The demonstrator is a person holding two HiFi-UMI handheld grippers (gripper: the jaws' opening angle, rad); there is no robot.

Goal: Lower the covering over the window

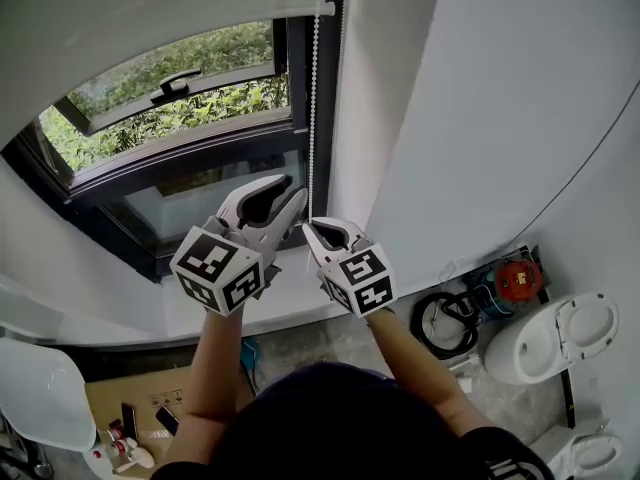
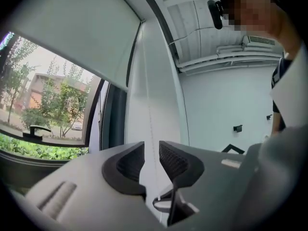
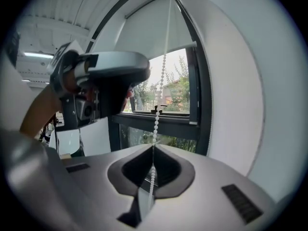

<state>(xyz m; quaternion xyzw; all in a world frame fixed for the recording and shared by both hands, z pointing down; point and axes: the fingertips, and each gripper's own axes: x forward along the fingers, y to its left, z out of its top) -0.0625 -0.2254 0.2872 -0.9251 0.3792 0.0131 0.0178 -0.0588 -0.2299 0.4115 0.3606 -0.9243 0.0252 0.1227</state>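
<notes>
Blind point(image 1: 150, 8) sits rolled down only partway, so it covers the top strip of the window point(image 1: 180, 118) and the lower glass is still bare. The bead chain point(image 1: 314, 98) that drives it hangs dead vertical along the right edge of the frame, from up by the blind straight down into the right gripper point(image 1: 314, 228). That one is clamped tight on the chain, with beads running right through the closed jaws.

The left gripper point(image 1: 290, 196) is the free one. Its jaws stand apart and grip nothing. It's just to the left of the chain, a touch higher than the right one and pointing at it. In the left gripper view the chain shows faintly, lined up with the gap ahead.

Best guess is a hand-over-hand pull. The left is nearer the free chain above the held spot, so it only needs to slide right a bit, close on it, then pull down along the chain's length.
</notes>
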